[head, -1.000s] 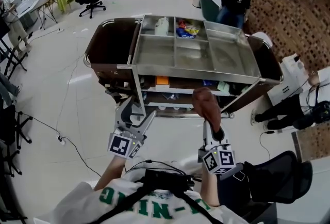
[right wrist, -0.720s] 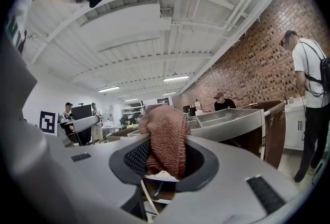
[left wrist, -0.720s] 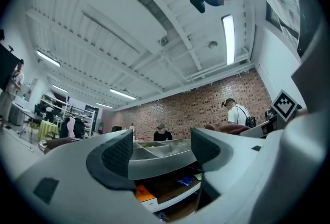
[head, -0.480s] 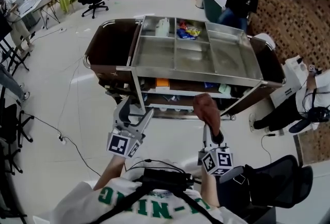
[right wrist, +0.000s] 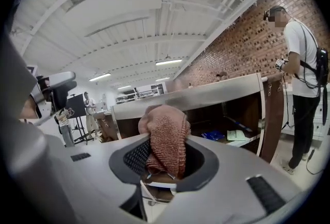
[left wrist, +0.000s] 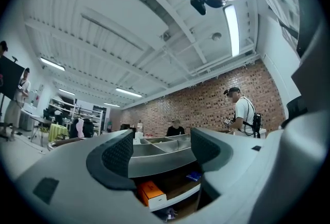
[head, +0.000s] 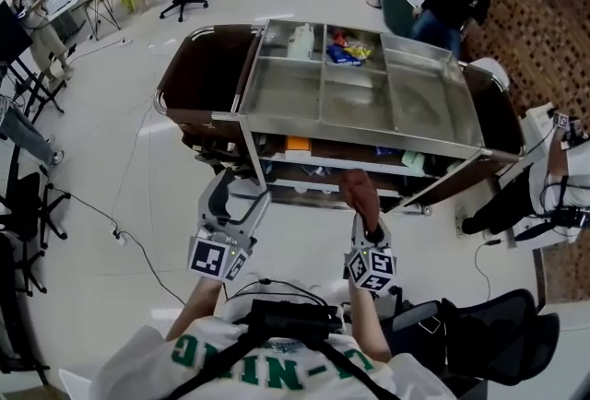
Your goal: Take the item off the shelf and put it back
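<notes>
Cloth (head: pixel 361 191), pink-brown knit: bunched and pinched in the closed jaws of the right gripper (head: pixel 371 225), held up before the cart's open front.
Cart (head: pixel 369 138), steel: divided top tray, brown side flaps.
Shelf (head: pixel 343 160), under the tray: orange box (head: pixel 297 146) at left, blue packet (head: pixel 385 150) and paper (head: pixel 412 160) to the right.
Left gripper (head: pixel 238 195): jaws wide apart, nothing between them, near the cart's front left post (head: pixel 253 158).
Tray's far compartments: white bottle (head: pixel 300 41), bright packets (head: pixel 348 51).
Floor: cable (head: pixel 101 218).
</notes>
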### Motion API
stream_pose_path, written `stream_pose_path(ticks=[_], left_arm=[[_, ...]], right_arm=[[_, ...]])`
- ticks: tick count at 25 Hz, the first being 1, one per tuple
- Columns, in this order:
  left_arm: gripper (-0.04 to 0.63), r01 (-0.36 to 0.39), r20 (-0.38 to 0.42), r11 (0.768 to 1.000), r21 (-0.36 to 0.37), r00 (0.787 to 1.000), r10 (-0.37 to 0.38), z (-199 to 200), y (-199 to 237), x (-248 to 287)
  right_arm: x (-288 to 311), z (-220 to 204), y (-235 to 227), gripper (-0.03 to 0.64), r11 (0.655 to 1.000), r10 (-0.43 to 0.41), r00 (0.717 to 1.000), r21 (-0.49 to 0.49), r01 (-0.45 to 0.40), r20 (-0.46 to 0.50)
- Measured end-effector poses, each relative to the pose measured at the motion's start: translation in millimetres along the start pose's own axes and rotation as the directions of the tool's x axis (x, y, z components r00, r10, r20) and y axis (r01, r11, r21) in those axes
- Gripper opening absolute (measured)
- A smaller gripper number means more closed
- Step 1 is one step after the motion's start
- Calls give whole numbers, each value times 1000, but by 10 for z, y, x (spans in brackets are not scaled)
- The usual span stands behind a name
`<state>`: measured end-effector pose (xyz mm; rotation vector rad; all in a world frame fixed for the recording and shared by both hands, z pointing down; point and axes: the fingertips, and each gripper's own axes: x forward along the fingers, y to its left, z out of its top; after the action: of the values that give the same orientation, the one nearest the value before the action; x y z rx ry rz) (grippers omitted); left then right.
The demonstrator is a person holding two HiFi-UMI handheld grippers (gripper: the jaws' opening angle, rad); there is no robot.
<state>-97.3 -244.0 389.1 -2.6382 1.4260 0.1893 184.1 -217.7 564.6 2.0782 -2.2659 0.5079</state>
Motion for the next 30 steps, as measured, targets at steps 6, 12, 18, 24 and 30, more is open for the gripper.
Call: stream_pose_path(ticks=[6,12,18,24,30], left_arm=[[328,-62,-57,998,9,996,62,-84,92,-117],[328,-141,-102,990,3,985,140,-98,203,-279],[328,-210,-183,977,-39,963,199,-251,208,-405],[328,-240,-209,969,-57,952,223,-383,227,-443],[328,-201,-179,979,-45,965,190,-473,250,-369]], right_arm=[[942,-496,-381,130,1000,-13,997,19,14,-71],[1945,-945,-689,140,998,-32,981,51,43,-193],[2722,-987,-842,147,999,-26,976,41,36,-215],[3115,-1396,-1056,451,998,-25,946,52,44,-324],[2650,-1088,-890,451,999,21,973,33,-14,-232]])
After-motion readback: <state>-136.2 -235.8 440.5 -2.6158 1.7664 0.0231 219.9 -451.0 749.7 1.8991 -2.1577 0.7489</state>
